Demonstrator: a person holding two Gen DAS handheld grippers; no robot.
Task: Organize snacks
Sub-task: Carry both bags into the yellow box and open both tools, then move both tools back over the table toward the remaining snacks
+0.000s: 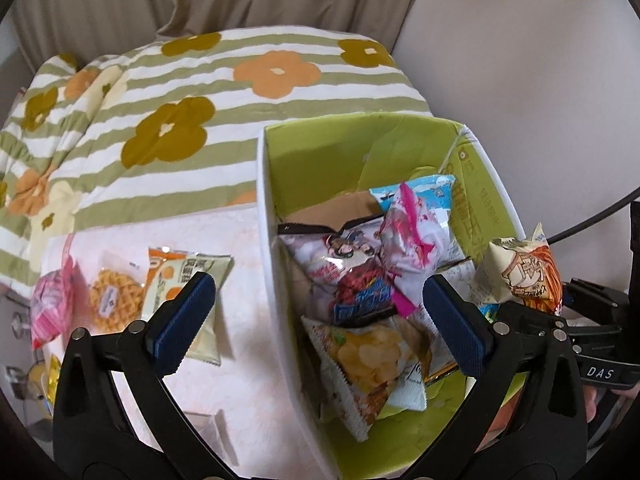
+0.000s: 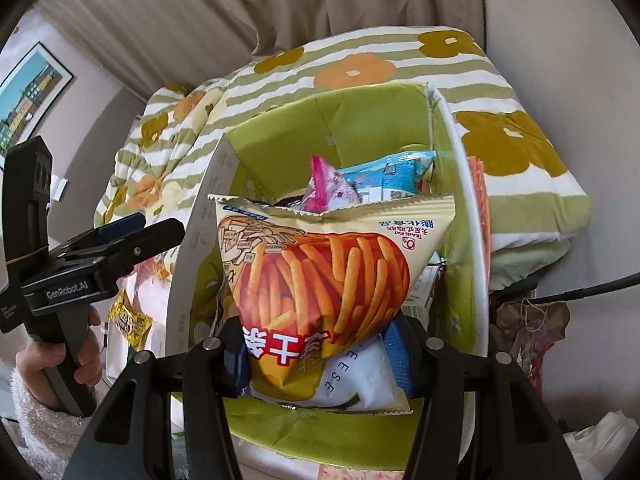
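Orange-and-cream fries snack bag clamped in the right gripper, pinched near its lower printed end between the blue pads. Bag's long axis runs away from the camera, crimped top seam pointing toward the far wall of the box; print reads upside down in the right wrist view (so the bag is held inverted). It hangs over the green-lined box, near the box's right side, same bag seen at the right rim in the left wrist view.

Left gripper spread wide, nothing between the pads, straddling the box's white left wall. It hovers above the contents; touching or not, hard to say.

Inside the box: chips bag lying diagonal, anime-print bag, pink-white bag, light blue bag, piled loosely against each other. A white "CHEESE" packet sits under the held bag.

Outside on the pale counter, left of the box: orange-cream packet, waffle cookie packet, pink packet, side by side. Yellow packet lies further left. Striped floral blanket behind.
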